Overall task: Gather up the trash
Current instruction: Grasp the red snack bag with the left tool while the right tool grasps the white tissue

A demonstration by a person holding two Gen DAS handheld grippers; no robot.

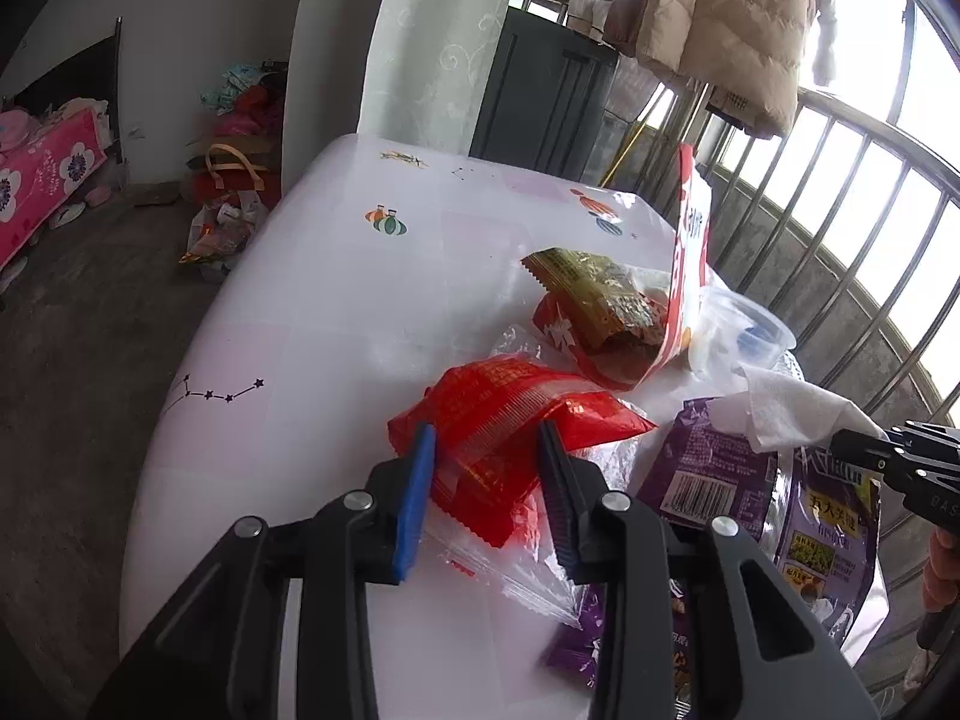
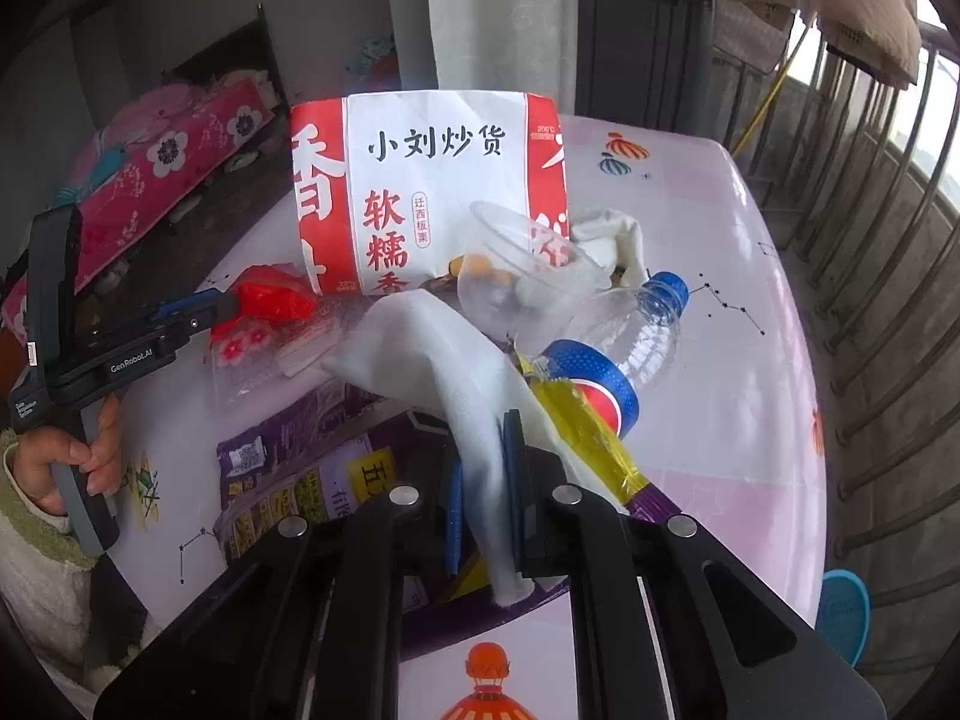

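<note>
Left wrist view, left to right. Pink floral bed (image 1: 42,180) at 9 o'clock, against a pale wall. Bare concrete floor (image 1: 72,360) below it. Bag pile (image 1: 234,180) on the floor at 10 o'clock, beside a pale curtain (image 1: 432,36). White table (image 1: 336,300) with lantern and constellation prints fills the centre. Left gripper (image 1: 486,462) at 6 o'clock, jaws clamped on a red wrapper (image 1: 504,420) lying on the table with clear plastic under it. Olive packet (image 1: 600,294) at 1 o'clock, sticking out of a red-and-white bag (image 1: 690,258). Clear cup (image 1: 738,330) just right of that. Purple pouch (image 1: 828,516) at 4 o'clock, tissue (image 1: 786,408) draped over its top edge. Right gripper tip enters at 3 o'clock, touching the tissue. Beige coat (image 1: 720,18) hangs at 1 o'clock over a metal railing (image 1: 840,210).

Right wrist view, left to right. A hand (image 2: 66,456) in a fleece sleeve holds the left gripper's handle at 9 o'clock; its tip is on the red wrapper. Red-and-white bag stands upright at 12 o'clock. Right gripper (image 2: 483,492) at 6 o'clock, jaws closed tight on the tissue, which rises from the pads toward the cup. Yellow wrapper (image 2: 576,420) and a clear bottle (image 2: 648,330) with a blue cap lie at 2 o'clock. Railing runs along the right edge; blue round thing (image 2: 846,612) on the floor at 4 o'clock.
</note>
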